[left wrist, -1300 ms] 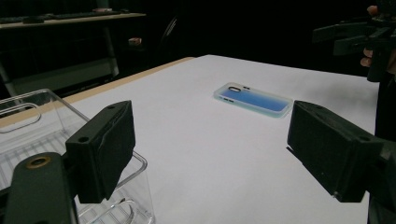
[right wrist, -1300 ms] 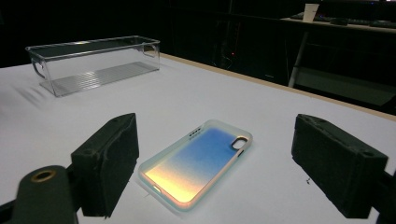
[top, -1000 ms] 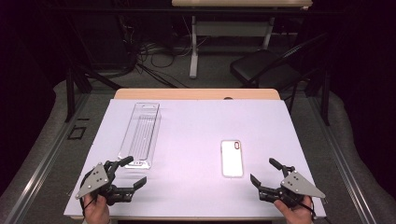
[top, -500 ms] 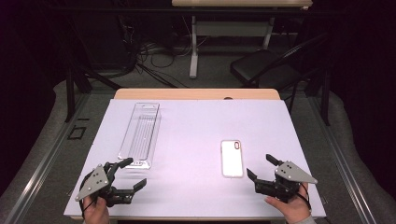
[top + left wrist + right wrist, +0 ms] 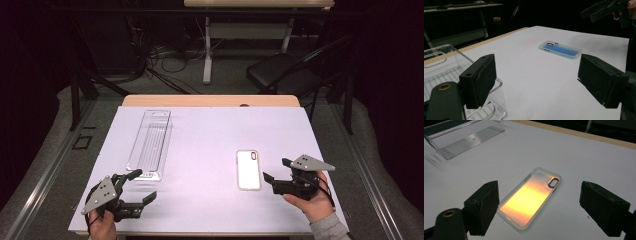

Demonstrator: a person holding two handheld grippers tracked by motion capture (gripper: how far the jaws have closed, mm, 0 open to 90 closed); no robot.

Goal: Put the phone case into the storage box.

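Observation:
A translucent phone case lies flat on the white table, right of the middle. In the right gripper view the case shines orange and yellow, camera hole at its far end. My right gripper is open just right of the case, with its jaws pointed at it and nothing between them. My left gripper is open and empty at the front left, just below a clear plastic tray. In the left gripper view the tray sits by the left jaw and the case lies farther off.
The table's wooden far edge shows beyond the white sheet. A black chair and cables lie on the floor behind. In the left gripper view the right gripper hangs at the top right.
My right gripper has moved left and a little forward, closer to the phone case. The left gripper has hardly moved.

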